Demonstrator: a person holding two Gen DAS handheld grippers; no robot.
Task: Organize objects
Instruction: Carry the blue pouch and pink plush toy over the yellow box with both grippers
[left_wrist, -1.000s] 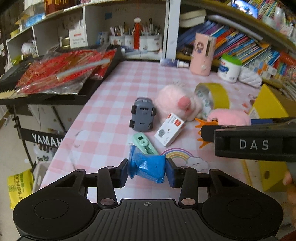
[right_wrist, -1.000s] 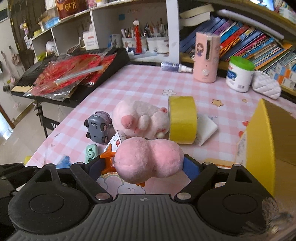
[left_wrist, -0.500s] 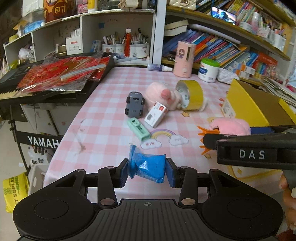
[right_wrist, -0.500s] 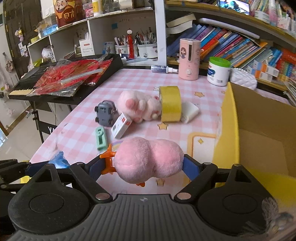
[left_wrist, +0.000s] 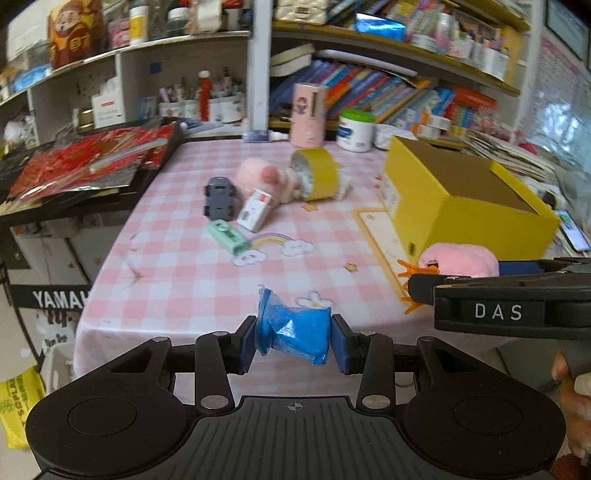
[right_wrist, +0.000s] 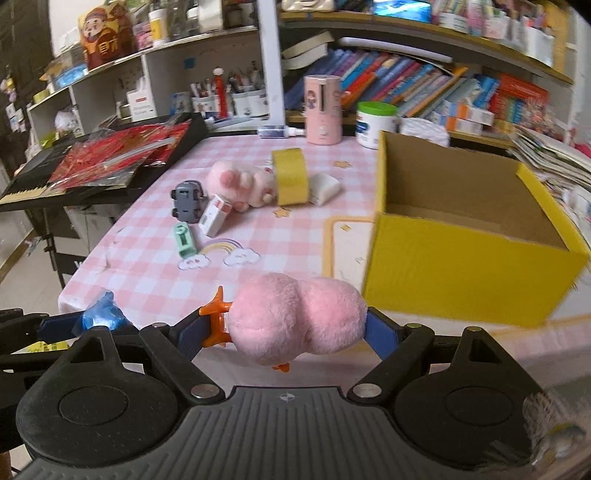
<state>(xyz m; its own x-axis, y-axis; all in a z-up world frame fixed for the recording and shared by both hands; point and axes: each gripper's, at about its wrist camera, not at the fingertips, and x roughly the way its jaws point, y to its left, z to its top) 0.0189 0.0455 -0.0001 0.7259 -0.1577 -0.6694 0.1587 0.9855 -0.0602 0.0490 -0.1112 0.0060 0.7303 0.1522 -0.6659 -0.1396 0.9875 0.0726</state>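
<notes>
The open yellow box (right_wrist: 465, 273) stands on the pink checked table (right_wrist: 295, 236), its floor largely hidden behind its near wall and its right edge blurred. The right gripper (right_wrist: 295, 328) clamps a pink plush toy (right_wrist: 295, 321) just short of the box, only orange feet poking out. The left gripper (left_wrist: 293, 338) pinches a crumpled blue packet (left_wrist: 295, 334), its contents unreadable.

Fluffy plush toy (right_wrist: 299, 325) — crinkled glossy blue wrapper (left_wrist: 295, 334).
</notes>
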